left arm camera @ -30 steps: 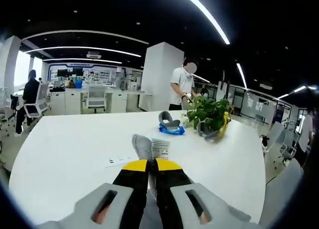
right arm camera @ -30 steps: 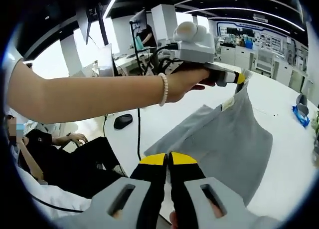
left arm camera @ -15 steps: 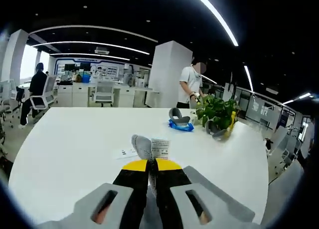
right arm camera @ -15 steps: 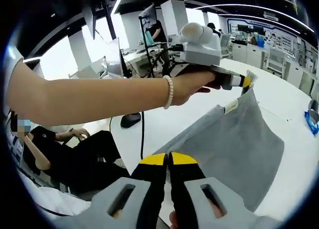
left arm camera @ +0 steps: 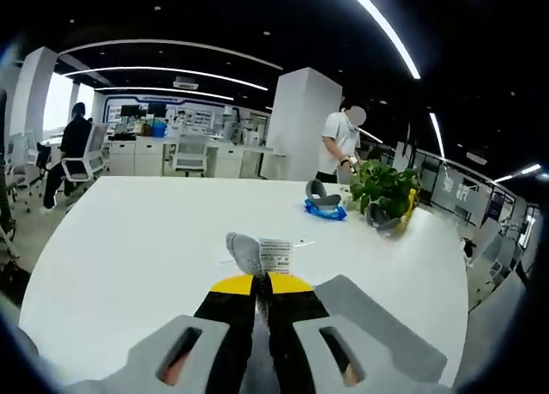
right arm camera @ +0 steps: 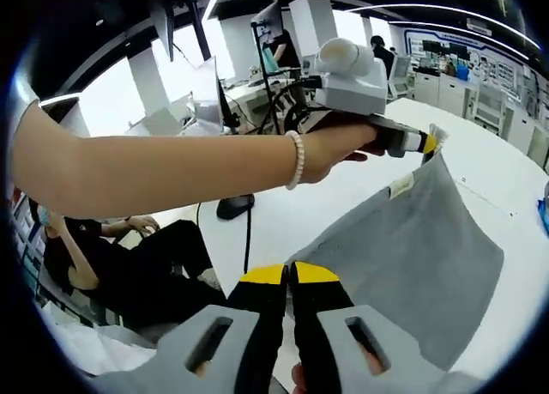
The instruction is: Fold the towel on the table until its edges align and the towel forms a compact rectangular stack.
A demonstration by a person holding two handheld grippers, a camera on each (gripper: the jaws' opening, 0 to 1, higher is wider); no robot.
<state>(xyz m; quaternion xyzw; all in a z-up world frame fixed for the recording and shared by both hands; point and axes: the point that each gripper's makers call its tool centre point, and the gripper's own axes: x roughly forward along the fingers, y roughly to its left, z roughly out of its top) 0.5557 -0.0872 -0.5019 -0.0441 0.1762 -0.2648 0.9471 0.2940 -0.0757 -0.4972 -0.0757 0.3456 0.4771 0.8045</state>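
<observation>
One grey cloth towel (right arm camera: 412, 257), held up off the broad white table (left arm camera: 129, 257) and stretched taut as a sheet between two grippers. Long axis running from the near corner at the bottom of the right gripper view up and away to the far corner at the upper right, the free lower edge sagging toward the table surface. One white care label (right arm camera: 401, 184) sewn near the upper edge.

Right gripper (right arm camera: 288, 275): yellow-tipped black jaws pressed together, pinching the near corner of the towel.

Left gripper (right arm camera: 426, 142), seen from the right gripper view: held level in a hand (right arm camera: 339, 149), forearm reaching in horizontally from the left, bead bracelet (right arm camera: 295, 160) at the wrist, yellow-tipped jaws clamped on the far upper corner. In the left gripper view, the same jaws (left arm camera: 261, 284) closed on a bunched grey tuft of the towel (left arm camera: 246, 252) with a printed white tag (left arm camera: 275, 255) standing just beside it.

Further along the table: one green potted plant (left arm camera: 383, 188), one blue-and-grey item (left arm camera: 324, 203) beside it. One black computer mouse (right arm camera: 233, 207) on the table edge.
</observation>
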